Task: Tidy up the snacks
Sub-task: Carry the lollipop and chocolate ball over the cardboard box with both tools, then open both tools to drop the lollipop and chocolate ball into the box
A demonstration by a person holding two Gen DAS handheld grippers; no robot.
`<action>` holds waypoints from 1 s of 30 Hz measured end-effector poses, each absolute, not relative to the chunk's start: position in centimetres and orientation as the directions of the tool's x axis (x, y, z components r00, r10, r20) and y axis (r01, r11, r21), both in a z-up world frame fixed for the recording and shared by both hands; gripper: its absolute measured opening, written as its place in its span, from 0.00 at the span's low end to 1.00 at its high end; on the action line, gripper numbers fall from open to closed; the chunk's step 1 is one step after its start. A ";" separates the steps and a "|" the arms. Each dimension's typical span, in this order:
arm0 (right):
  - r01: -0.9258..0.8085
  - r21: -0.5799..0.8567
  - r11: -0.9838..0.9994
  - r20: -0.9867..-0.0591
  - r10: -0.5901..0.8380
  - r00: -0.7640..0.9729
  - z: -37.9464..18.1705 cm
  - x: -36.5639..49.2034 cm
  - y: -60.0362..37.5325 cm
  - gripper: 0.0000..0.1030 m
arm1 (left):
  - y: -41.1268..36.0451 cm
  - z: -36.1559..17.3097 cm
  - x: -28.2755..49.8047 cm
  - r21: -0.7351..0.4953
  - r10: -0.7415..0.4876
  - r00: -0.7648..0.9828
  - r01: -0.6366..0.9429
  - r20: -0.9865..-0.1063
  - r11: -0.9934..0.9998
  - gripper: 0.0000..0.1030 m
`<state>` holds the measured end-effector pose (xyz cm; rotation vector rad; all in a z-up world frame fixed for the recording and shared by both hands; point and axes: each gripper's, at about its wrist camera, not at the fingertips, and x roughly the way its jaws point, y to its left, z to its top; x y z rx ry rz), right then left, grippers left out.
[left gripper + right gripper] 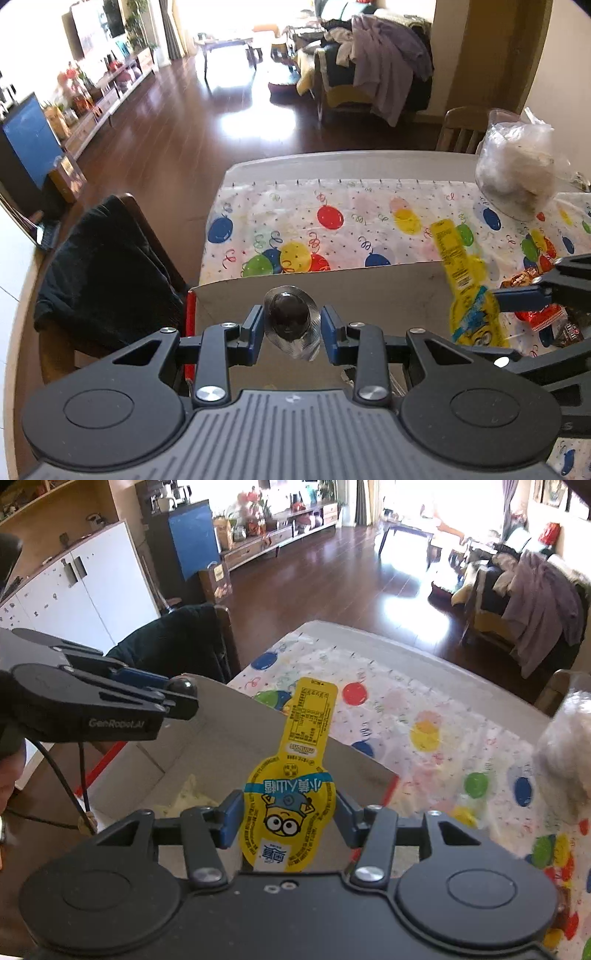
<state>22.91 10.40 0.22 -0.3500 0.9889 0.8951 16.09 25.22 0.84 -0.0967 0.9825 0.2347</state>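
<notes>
Gripping egg pack [291, 322] w/ left claw [292, 325], right claw [288, 821] clamps Minions packet [291, 797] over box [369, 291].

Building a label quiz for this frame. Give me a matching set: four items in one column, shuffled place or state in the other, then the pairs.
Items:
1. dark round snack in clear wrap
2. yellow Minions packet
3. cardboard box
4. clear bag of white stuff

Places/states:
A. sitting on the far right side of the balloon tablecloth
B. between the fingers of the right gripper
C. open, below both grippers
D. between the fingers of the left gripper

Pairs: 1-D, 2-B, 3-C, 4-A
</notes>
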 end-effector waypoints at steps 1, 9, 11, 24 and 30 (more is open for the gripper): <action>-0.783 0.132 0.608 -0.844 0.483 0.233 -0.3 23.3 11.0 0.49 | 25.6 0.4 16.5 0.035 0.160 0.524 -0.241 -0.837 0.970 0.31; -0.779 0.192 0.596 -0.894 0.434 0.112 -4.7 24.0 13.5 0.49 | 27.2 -4.0 19.2 0.064 0.136 0.380 -0.195 -0.915 0.979 0.31; -0.778 0.213 0.591 -0.903 0.422 0.074 -5.9 24.0 14.0 0.49 | 27.3 -4.8 19.6 0.078 0.137 0.350 -0.178 -0.927 0.981 0.31; -0.788 0.187 0.587 -0.944 0.329 0.021 -9.9 23.3 16.1 0.49 | 25.9 -9.2 22.0 0.129 0.140 0.190 -0.068 -0.972 0.989 0.32; -0.785 0.171 0.596 -0.951 0.307 0.026 -10.2 22.9 16.0 0.50 | 25.9 -9.4 22.1 0.139 0.150 0.182 -0.071 -0.972 0.988 0.33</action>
